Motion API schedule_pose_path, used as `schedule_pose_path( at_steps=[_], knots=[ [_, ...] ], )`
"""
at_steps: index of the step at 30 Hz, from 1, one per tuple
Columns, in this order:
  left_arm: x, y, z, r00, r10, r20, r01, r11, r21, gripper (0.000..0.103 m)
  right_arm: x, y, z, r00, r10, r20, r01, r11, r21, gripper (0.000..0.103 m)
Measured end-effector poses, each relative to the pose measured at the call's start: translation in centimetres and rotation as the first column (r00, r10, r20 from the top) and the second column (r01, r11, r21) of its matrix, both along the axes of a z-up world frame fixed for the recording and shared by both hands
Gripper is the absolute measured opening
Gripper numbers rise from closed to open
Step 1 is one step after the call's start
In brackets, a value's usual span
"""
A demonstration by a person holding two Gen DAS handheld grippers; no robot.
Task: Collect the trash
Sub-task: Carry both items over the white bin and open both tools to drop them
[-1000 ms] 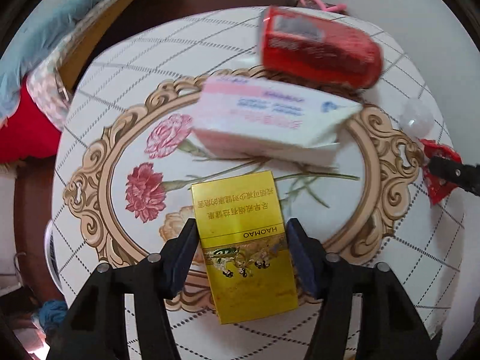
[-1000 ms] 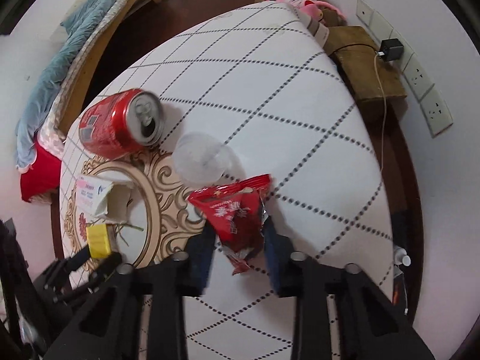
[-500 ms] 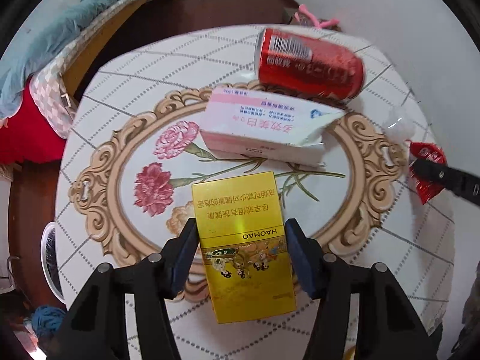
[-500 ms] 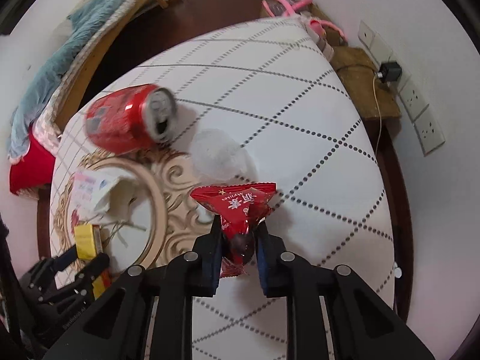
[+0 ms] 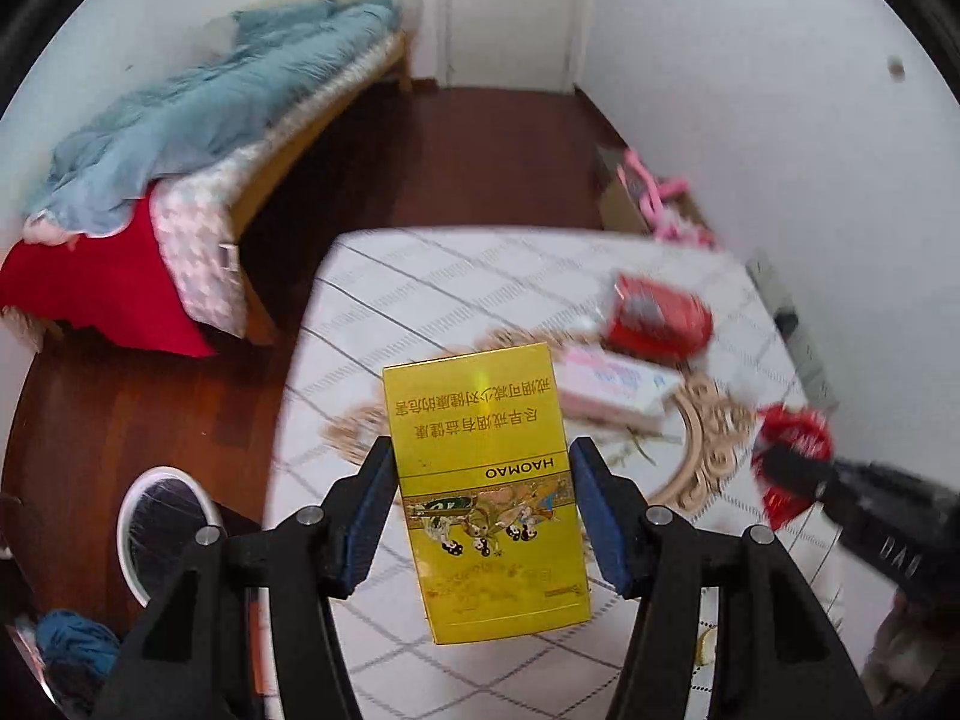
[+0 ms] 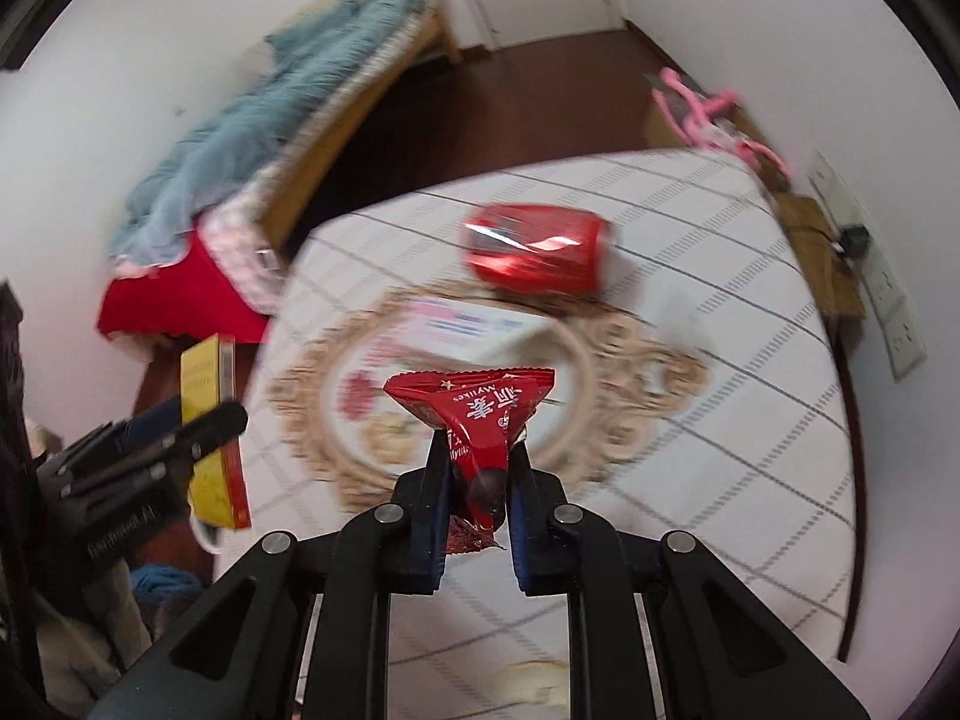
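My left gripper (image 5: 480,450) is shut on a yellow cigarette box (image 5: 474,396) and holds it in the air above the table's left edge. The same box (image 6: 210,372) shows at the left of the right wrist view. A red snack wrapper (image 6: 474,402) sits pinched between the pads of my right gripper (image 6: 480,450), whose jaws are still closing on it, above the round table (image 6: 690,420). On the table lie a red soda can (image 5: 657,324) on its side and a pink-and-white carton (image 5: 612,387).
A white round bin (image 5: 156,528) stands on the dark wood floor left of the table. A bed with a blue blanket (image 5: 198,114) lines the left wall. Pink items and a cardboard box (image 6: 696,102) sit by the right wall.
Both grippers have risen off the table with the yellow box and the red wrapper. The right jaws have tightened on the wrapper. The views have tilted up, showing the bed and floor.
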State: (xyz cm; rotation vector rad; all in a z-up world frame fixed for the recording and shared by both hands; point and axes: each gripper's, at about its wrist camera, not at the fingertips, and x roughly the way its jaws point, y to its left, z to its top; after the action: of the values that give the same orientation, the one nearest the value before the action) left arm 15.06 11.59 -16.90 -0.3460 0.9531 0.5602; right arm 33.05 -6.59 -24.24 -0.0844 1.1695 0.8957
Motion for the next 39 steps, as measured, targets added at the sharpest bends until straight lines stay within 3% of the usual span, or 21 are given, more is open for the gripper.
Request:
schedule_pose_path(
  at_steps=[5,8,11,14,17,20,24,29,34,35,36,38,39],
  knots=[
    [-6.0,5.6,4.9,0.993,0.093,0.073,-0.096,0.994,0.050,0.055,-4.2,5.1,4.0,0.995,0.102,0.022,-0.103,0.992,0.072,0.017],
    [-9.8,8.9,6.3,0.983,0.157,0.089,-0.165,0.983,0.083,0.055,-7.1,9.0,5.8,0.985,0.172,0.017,-0.173,0.978,0.114,0.017],
    [-14.4,12.8,6.4,0.968,0.236,0.086,-0.244,0.965,0.093,0.055,-11.6,14.9,6.9,0.961,0.275,0.011,-0.273,0.951,0.146,0.017],
    [-19.2,16.9,4.6,0.943,0.327,0.052,-0.331,0.940,0.081,0.055,-15.8,20.1,6.1,0.934,0.357,-0.012,-0.351,0.924,0.149,0.017],
    [-23.9,21.2,0.8,0.908,0.418,-0.003,-0.418,0.908,0.018,0.055,-20.5,26.0,3.2,0.895,0.441,-0.064,-0.432,0.894,0.117,0.017],
    [-28.1,25.2,-4.2,0.869,0.491,-0.059,-0.494,0.865,-0.084,0.055,-24.8,31.5,-1.5,0.856,0.503,-0.120,-0.501,0.864,0.053,0.017],
    [-32.4,29.4,-11.3,0.819,0.556,-0.142,-0.574,0.794,-0.199,0.055,-29.5,37.6,-8.3,0.814,0.541,-0.212,-0.560,0.828,-0.039,0.017],
    [-34.1,32.3,-17.9,0.795,0.560,-0.233,-0.607,0.739,-0.293,0.055,-33.1,42.4,-15.1,0.782,0.557,-0.280,-0.607,0.783,-0.136,0.017],
    [-34.9,34.1,-21.0,0.768,0.570,-0.293,-0.640,0.705,-0.305,0.057,-34.8,45.9,-20.1,0.758,0.568,-0.321,-0.640,0.743,-0.197,0.017],
    [-35.2,34.3,-21.3,0.761,0.575,-0.299,-0.648,0.699,-0.303,0.064,-35.1,46.7,-20.9,0.752,0.574,-0.323,-0.649,0.732,-0.209,0.017],
    [-35.8,34.5,-21.5,0.749,0.589,-0.303,-0.662,0.688,-0.298,0.078,-35.5,47.4,-21.7,0.745,0.581,-0.327,-0.658,0.720,-0.220,0.018],
    [-36.6,34.5,-21.7,0.730,0.613,-0.303,-0.683,0.670,-0.289,0.097,-35.9,48.6,-22.9,0.743,0.585,-0.325,-0.664,0.706,-0.246,0.027],
    [-37.3,34.4,-21.6,0.719,0.623,-0.308,-0.694,0.665,-0.275,0.098,-35.9,49.1,-23.2,0.741,0.587,-0.325,-0.667,0.700,-0.256,0.037]
  ],
)
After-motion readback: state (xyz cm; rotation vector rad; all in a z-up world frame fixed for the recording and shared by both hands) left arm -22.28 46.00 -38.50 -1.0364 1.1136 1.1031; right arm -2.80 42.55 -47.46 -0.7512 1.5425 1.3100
